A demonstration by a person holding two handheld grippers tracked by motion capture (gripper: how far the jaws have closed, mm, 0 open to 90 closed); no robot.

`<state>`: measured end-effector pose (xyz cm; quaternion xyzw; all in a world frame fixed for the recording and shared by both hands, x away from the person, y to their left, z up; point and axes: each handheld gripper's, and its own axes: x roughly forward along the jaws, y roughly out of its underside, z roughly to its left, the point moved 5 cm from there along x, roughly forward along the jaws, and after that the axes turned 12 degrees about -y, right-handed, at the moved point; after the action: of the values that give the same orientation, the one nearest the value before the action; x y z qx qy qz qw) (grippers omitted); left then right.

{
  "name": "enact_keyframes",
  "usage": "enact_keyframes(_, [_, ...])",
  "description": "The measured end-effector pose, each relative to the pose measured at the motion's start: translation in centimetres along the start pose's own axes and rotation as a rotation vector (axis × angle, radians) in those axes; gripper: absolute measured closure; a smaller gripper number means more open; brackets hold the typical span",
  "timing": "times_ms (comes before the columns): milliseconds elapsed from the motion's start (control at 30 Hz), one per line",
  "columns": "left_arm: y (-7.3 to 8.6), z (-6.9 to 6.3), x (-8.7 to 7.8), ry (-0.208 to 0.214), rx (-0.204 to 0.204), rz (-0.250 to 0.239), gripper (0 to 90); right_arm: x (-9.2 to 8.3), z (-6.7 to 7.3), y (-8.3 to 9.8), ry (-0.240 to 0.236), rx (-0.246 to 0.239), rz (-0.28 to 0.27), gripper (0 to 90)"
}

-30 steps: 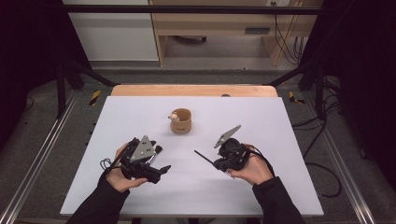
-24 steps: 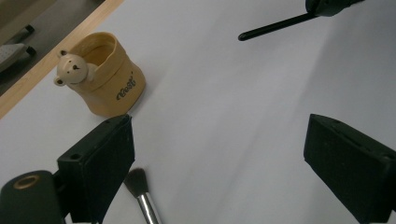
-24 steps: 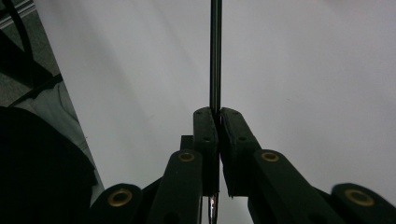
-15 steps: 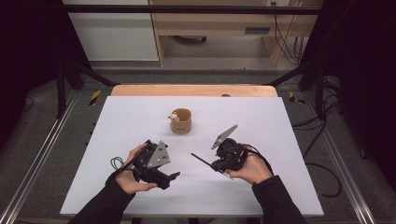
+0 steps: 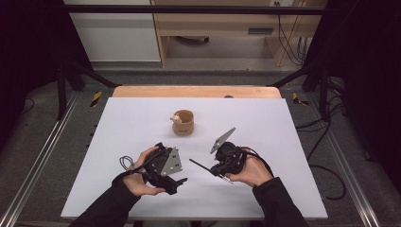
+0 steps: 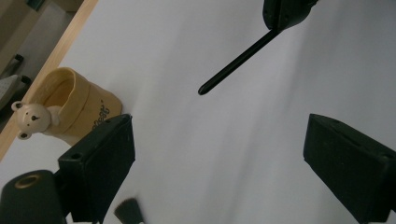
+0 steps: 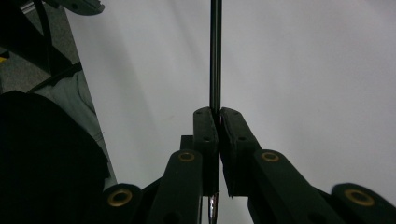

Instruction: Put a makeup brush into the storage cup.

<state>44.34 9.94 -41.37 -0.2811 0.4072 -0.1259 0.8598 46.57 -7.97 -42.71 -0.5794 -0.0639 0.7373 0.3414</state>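
The right gripper (image 5: 218, 169), clamped on a thin black pen (image 5: 201, 166), aims its long axis at the wide-open left gripper (image 5: 182, 181), away from the cup (image 5: 183, 122).

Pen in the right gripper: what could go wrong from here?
The pen is pinched near one end, so its long free length could swing or slip in the right gripper. The left gripper, jaws open, is close to the pen's tip and might knock it. The cup looks light and could tip.
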Motion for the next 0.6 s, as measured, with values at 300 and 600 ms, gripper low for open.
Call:
enact_keyframes(300, [-0.5, -1.0, 0.3, -0.001, 0.077, 0.001, 9.3, 0.4, 0.4, -0.2, -0.019, -0.027, 0.012, 85.6])
enact_keyframes(600, [-0.6, -2.1, 0.7, -0.010, 0.161, 0.012, 11.6, 0.9, 0.7, -0.3, -0.039, -0.038, 0.023, 85.6])
